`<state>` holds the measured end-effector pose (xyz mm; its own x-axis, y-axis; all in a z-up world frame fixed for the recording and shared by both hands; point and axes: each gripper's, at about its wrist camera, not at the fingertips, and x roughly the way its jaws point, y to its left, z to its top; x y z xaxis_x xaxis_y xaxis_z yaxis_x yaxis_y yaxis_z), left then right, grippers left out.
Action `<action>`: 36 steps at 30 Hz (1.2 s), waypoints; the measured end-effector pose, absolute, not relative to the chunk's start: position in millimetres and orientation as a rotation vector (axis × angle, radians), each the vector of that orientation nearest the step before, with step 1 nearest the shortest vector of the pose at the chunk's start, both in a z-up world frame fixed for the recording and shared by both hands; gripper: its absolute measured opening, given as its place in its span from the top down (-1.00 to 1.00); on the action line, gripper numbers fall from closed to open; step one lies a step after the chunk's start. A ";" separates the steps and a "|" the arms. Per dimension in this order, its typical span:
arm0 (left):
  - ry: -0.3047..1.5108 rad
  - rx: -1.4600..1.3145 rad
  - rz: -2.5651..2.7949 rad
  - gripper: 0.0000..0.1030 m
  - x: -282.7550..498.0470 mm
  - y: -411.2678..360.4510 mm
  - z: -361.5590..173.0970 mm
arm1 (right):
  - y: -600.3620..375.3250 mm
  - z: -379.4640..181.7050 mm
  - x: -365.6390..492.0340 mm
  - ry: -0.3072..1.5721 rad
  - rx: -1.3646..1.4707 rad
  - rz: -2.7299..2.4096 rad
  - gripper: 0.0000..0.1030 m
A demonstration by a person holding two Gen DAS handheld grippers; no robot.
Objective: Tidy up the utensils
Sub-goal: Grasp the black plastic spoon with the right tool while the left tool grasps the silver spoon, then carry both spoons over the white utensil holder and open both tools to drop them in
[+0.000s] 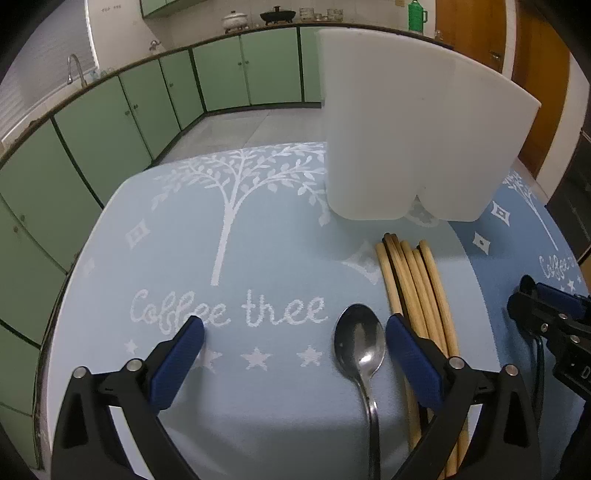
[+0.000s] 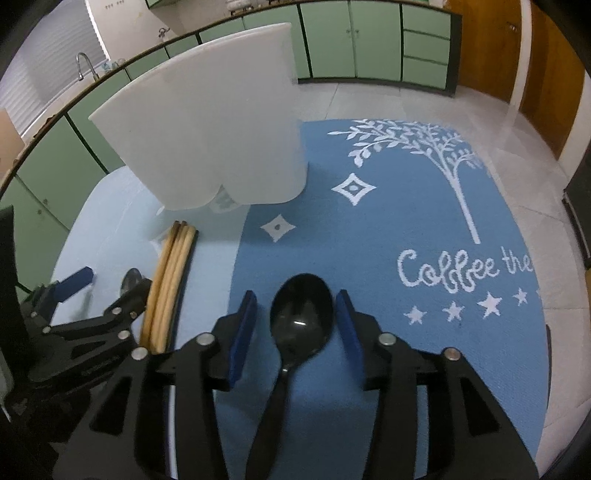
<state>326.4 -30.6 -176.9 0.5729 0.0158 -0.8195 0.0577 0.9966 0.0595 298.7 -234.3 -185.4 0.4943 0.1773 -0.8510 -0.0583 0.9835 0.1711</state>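
Two spoons—one steel [image 1: 360, 341], one black [image 2: 301, 314] (both grippers [image 1: 295, 325] [image 2: 295, 306] agape)—six chopsticks [image 1: 417, 288].

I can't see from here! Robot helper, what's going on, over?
Left tool open, metal spoon between its fingers. Right tool open around black spoon, not gripping. Chopsticks lie before white utensil holder. Nothing blocking.

place: home kitchen | signs: green cabinets [image 1: 221, 74], sink tap [image 1: 75, 68], pots on counter [image 1: 277, 15]
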 end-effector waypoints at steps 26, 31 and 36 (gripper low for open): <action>0.494 -0.036 -0.250 0.49 243.4 -16.2 -113.1 | -226.9 -129.6 253.8 0.621 0.010 0.198 0.38; 0.444 -0.024 -0.256 0.50 237.1 -15.5 -104.2 | -226.6 -118.1 252.0 0.570 0.005 0.206 0.38; 0.412 -0.040 -0.256 0.50 236.2 -12.6 -97.2 | -230.4 -101.6 247.3 0.520 0.022 0.215 0.38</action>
